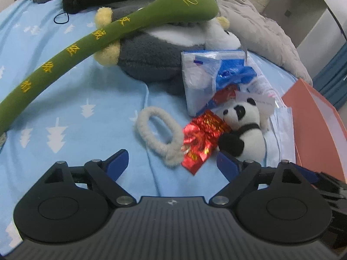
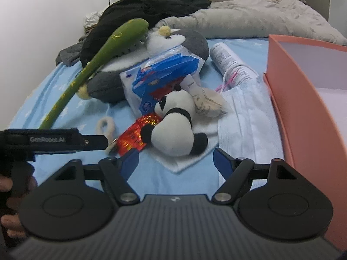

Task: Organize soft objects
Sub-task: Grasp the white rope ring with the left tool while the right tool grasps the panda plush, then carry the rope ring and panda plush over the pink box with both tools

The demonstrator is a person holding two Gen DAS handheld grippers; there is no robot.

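Observation:
A small panda plush lies on the blue bedsheet against a shiny red foil packet. A cream fluffy loop lies left of it. A long green plush stick rests across a big grey penguin plush. My left gripper is open and empty, just short of the loop and panda. My right gripper is open and empty, just in front of the panda.
An open orange box stands at the right. A blue-white tissue pack, face masks, a white cylinder, black clothing and a grey quilt crowd the bed. The left gripper's body shows at the right wrist view's left.

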